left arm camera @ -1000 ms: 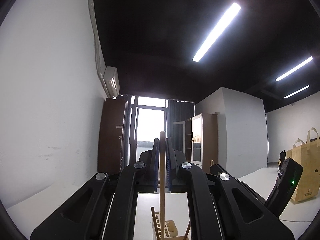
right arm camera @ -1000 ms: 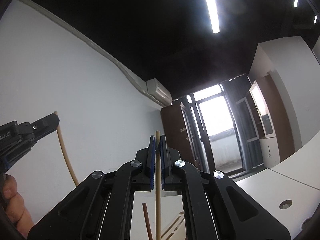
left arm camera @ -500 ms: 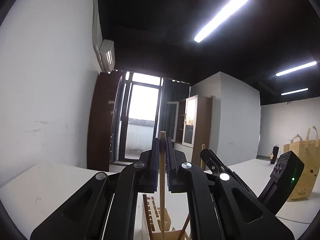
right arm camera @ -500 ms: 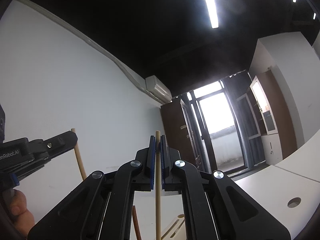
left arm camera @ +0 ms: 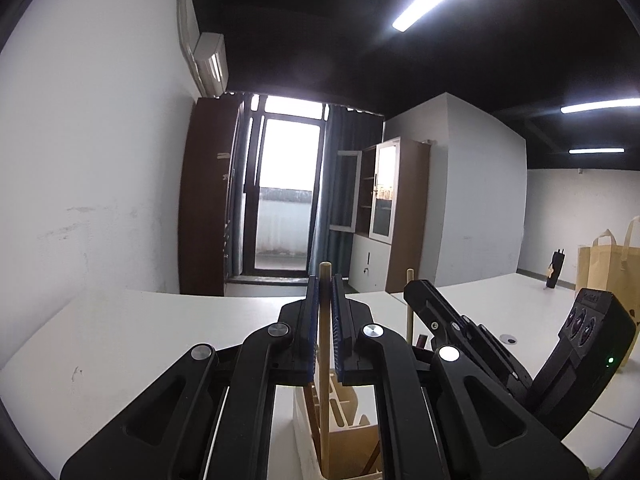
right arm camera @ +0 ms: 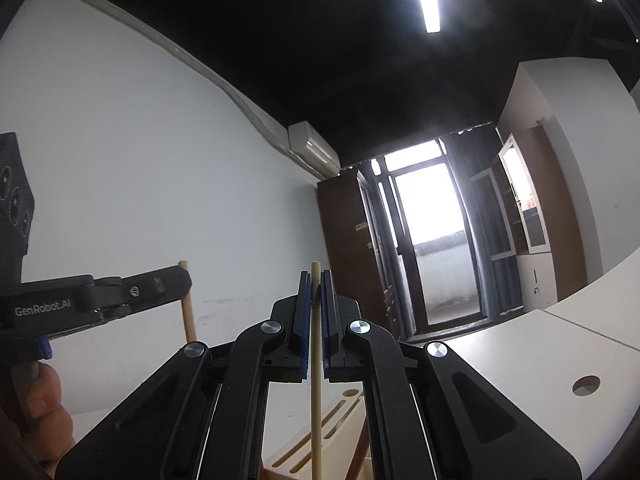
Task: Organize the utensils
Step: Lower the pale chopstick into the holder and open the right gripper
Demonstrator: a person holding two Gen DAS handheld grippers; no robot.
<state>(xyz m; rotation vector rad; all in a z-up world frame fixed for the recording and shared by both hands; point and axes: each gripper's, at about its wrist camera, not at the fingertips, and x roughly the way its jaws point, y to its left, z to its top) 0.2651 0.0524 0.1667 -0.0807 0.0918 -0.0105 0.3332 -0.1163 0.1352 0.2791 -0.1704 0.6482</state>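
My left gripper [left arm camera: 325, 280] is shut on an upright pale wooden utensil handle [left arm camera: 324, 408], whose lower end reaches into a light wooden holder [left arm camera: 348, 404] directly below. In the same view my right gripper [left arm camera: 416, 292] comes in from the right, with its own pale wooden handle [left arm camera: 409, 312] beside the holder. In the right wrist view the right gripper [right arm camera: 315, 276] is shut on that handle [right arm camera: 316, 400], above the slotted top of the holder [right arm camera: 280, 458]. The left gripper [right arm camera: 185, 279] shows at the left with its handle [right arm camera: 187, 320]. The utensils' working ends are hidden.
The holder stands on a white table [left arm camera: 140, 332] next to a white wall. A dark brown stick [left arm camera: 420, 340] rises from the holder. Further right are a cable hole [left arm camera: 508, 338], a paper bag [left arm camera: 600, 272] and a small black object [left arm camera: 555, 270]. A hand [right arm camera: 40, 400] holds the left gripper.
Both grippers have sunk with their handles, and more of the table and holder shows. In the right wrist view the left gripper has moved lower and nearer the right one.
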